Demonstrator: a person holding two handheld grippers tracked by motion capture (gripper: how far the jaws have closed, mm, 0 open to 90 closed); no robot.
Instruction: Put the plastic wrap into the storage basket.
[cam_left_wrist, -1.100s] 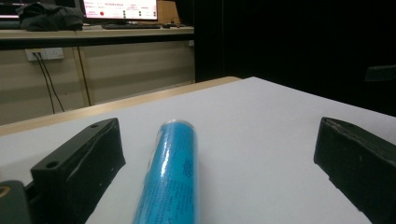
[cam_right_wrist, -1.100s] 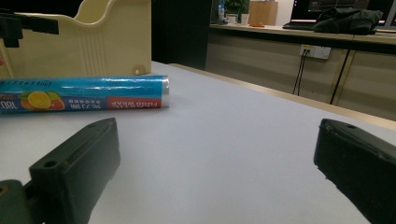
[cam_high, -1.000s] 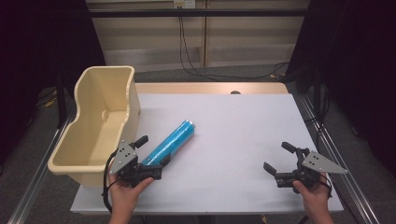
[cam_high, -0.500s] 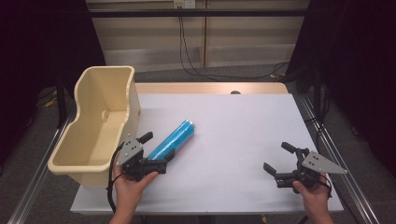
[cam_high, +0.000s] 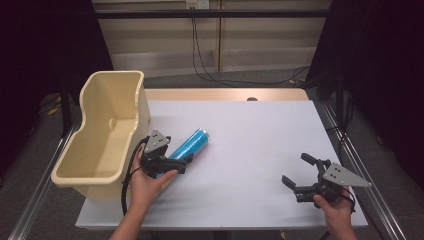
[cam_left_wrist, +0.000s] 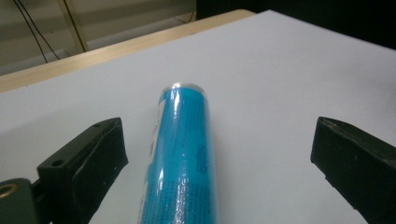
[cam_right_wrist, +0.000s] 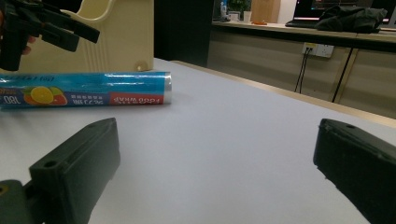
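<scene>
A blue cling-film roll (cam_high: 189, 145) lies slantwise on the white table (cam_high: 260, 135), close to a cream plastic bin (cam_high: 137, 107). My left gripper (cam_high: 176, 156) is over the roll's near end, open. In the left gripper view its black jaws stand wide on either side of the roll (cam_left_wrist: 182, 158), with the left gripper (cam_left_wrist: 222, 137) not touching it. My right gripper (cam_high: 296, 170) hovers open near the front right of the table with nothing in it. The right gripper view looks between the open jaws of the right gripper (cam_right_wrist: 215, 154) at the roll (cam_right_wrist: 88, 93) and the bin (cam_right_wrist: 116, 37).
The bin stands at the table's left edge, tall at the back, and looks empty inside. A wooden strip (cam_high: 225, 94) runs along the table's far edge. Metal rails (cam_high: 360, 165) flank both sides. Cables hang at the back wall (cam_high: 200, 55).
My left gripper has moved forward to the roll and now straddles its near end. The roll and the right gripper have stayed in place.
</scene>
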